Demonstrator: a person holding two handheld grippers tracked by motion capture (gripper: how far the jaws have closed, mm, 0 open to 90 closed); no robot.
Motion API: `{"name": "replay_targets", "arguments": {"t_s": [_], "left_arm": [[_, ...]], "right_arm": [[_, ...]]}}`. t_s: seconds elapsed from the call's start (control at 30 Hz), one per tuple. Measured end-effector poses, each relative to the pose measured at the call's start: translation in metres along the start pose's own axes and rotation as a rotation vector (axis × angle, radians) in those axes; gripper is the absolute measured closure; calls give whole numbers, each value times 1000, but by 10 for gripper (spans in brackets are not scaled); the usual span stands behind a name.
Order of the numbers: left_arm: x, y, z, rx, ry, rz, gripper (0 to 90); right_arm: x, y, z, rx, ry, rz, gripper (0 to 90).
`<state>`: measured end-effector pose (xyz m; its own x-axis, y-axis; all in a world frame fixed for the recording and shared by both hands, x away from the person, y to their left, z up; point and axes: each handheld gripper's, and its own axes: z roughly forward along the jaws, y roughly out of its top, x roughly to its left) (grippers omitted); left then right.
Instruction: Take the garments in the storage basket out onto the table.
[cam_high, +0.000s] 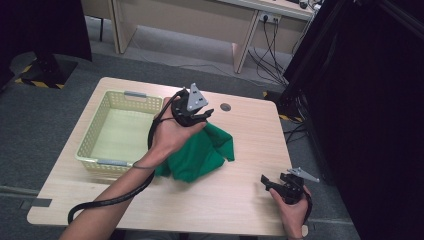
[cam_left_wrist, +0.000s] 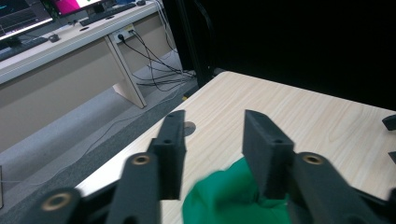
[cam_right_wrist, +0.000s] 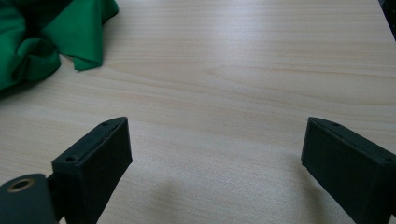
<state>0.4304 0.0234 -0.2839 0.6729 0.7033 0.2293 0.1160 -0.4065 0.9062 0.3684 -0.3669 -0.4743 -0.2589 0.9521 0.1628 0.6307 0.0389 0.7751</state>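
Green cloth (cam_high: 200, 152) lies crumpled beside the basket (cam_high: 100, 132) in the high view, under the half-open, empty left gripper (cam_left_wrist: 212, 154); right gripper (cam_right_wrist: 215, 158) wide open, empty.

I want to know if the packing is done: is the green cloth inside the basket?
No, the green cloth lies crumpled on the wooden table to the right of the basket, outside its wall.

A light wooden table (cam_high: 235, 200) carries a pale yellow plastic basket (cam_high: 95, 135) at its left and a crumpled green cloth (cam_high: 202, 152) just right of it, near the middle.
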Motion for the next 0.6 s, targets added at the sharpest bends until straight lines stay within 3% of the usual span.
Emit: {"name": "replay_targets", "arguments": {"t_s": [0.1, 0.13, 0.27, 0.43, 0.6], "left_arm": [[1, -5, -2, -2, 21, 5, 449], [1, -8, -4, -7, 25, 4, 371], [0, -28, -15, -27, 32, -8, 287], [-7, -56, -30, -34, 30, -10, 262], [-8, -73, -42, -46, 46, -29, 243]], "right_arm": [[0, 0, 0, 1, 1, 0, 90], [0, 0, 0, 1, 1, -2, 90], [1, 0, 0, 4, 2, -5, 90], [1, 0, 1, 5, 2, -14, 91], [2, 0, 1, 8, 0, -14, 90]]}}
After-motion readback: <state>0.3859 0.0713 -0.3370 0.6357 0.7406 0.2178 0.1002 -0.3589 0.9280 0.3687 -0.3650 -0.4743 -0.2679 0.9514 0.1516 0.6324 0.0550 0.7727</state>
